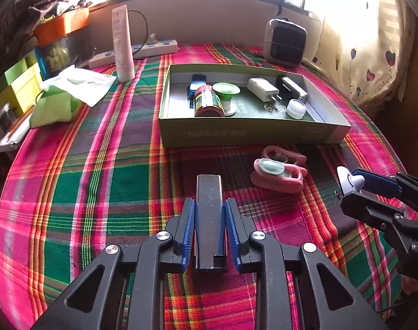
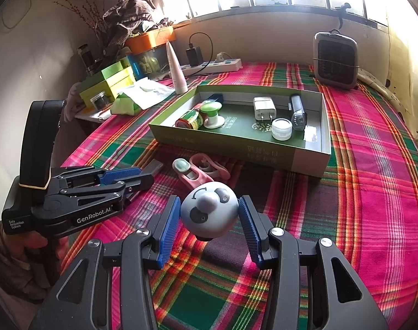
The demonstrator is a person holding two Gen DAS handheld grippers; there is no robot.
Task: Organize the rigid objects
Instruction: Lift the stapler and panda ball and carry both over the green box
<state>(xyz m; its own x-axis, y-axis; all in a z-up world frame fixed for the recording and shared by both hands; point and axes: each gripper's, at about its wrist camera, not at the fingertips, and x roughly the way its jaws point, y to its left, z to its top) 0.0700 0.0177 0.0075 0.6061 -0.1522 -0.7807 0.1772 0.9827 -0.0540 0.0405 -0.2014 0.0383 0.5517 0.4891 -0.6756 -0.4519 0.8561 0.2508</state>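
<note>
- Green box (image 2: 291,162) at 12 o'clock on the desk already holds about six things: jar, plug, caps.
- Left gripper (image 1: 209,209) is clamped on the metal bar (image 1: 209,192).
- Right gripper (image 2: 209,211) grips the panda ball (image 2: 209,209).
- Pink clips (image 1: 280,170) at 1 o'clock remain loose, so roughly two-thirds done.

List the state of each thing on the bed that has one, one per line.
Left gripper: jaws shut on the metal bar.
Right gripper: jaws shut on the panda ball.
Green box: open, partly filled.
Red bottle: lying on its side in the box.
Pink clips: loose on the cloth.
</note>
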